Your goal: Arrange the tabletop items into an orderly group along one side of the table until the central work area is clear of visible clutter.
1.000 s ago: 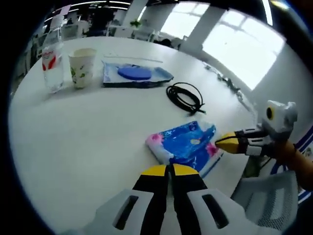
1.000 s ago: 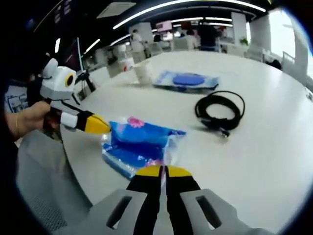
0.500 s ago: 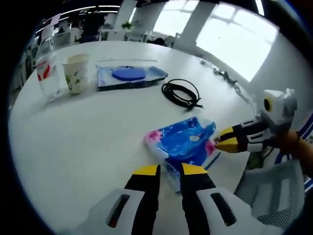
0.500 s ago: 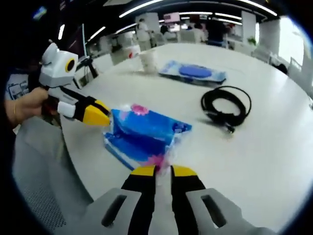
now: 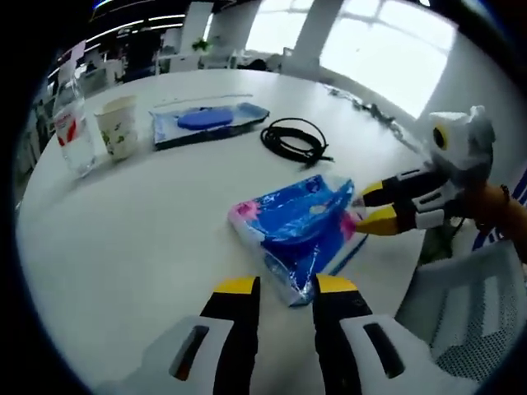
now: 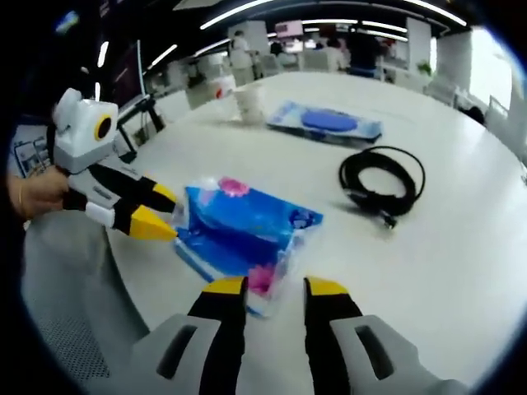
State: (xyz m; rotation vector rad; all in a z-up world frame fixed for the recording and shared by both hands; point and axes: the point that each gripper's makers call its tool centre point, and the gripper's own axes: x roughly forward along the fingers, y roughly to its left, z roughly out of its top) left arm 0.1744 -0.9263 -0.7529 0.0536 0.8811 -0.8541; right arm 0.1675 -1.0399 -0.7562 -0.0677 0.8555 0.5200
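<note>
Both grippers, left (image 5: 284, 290) and right (image 6: 265, 290), spread around opposite ends of the blue packet (image 5: 296, 230) near the counter (image 5: 123, 230) edge. Beyond the packet lie the black cable (image 5: 294, 140), blue tray (image 5: 206, 125), cup (image 5: 118, 129) and bottle (image 5: 71, 123); grouping appears unfinished.

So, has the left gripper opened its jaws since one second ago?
Yes. The left gripper has gone from shut to open, its jaws now apart on either side of the near corner of the blue tissue pack, which lies on the white table.
</note>
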